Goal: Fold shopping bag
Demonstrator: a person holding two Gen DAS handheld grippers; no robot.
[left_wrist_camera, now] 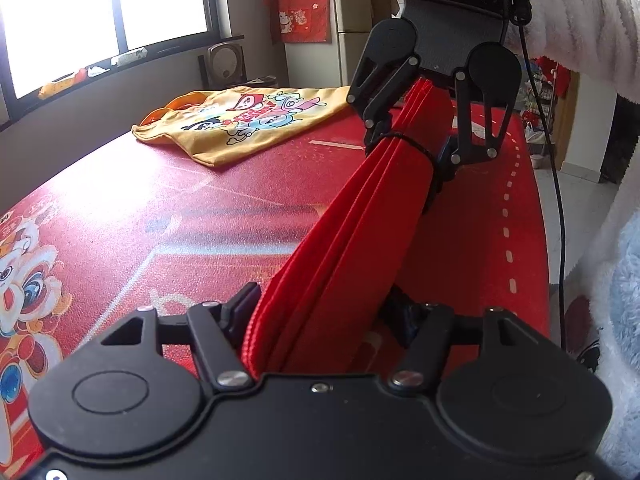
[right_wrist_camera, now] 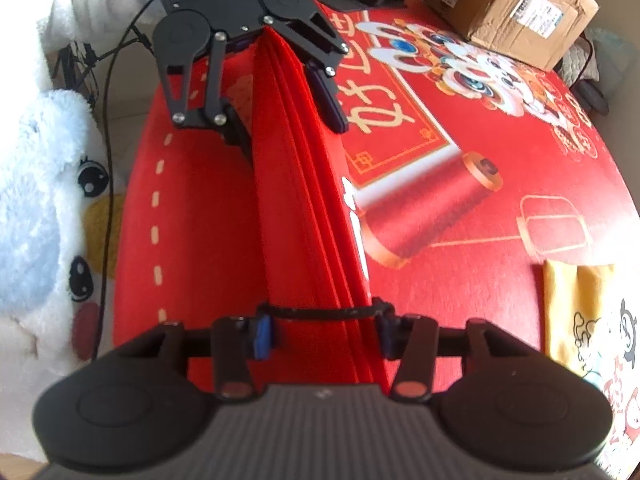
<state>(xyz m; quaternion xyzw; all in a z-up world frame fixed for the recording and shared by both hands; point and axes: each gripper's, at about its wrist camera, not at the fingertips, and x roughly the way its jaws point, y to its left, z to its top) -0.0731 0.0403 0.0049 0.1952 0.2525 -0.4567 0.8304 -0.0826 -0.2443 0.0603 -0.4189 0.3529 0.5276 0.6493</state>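
Red shopping bag [left_wrist_camera: 340, 248], pleated into a narrow strip, hung stretched between both grippers above the red printed tabletop [left_wrist_camera: 140, 208]. Left gripper [left_wrist_camera: 320, 320] jaws stood apart around one end, pads apparently not pressing. Right gripper [right_wrist_camera: 324, 332] jaws closed on the other end. Long axis ran gripper to gripper. Risk: the loose left end slips out and the pleats splay.
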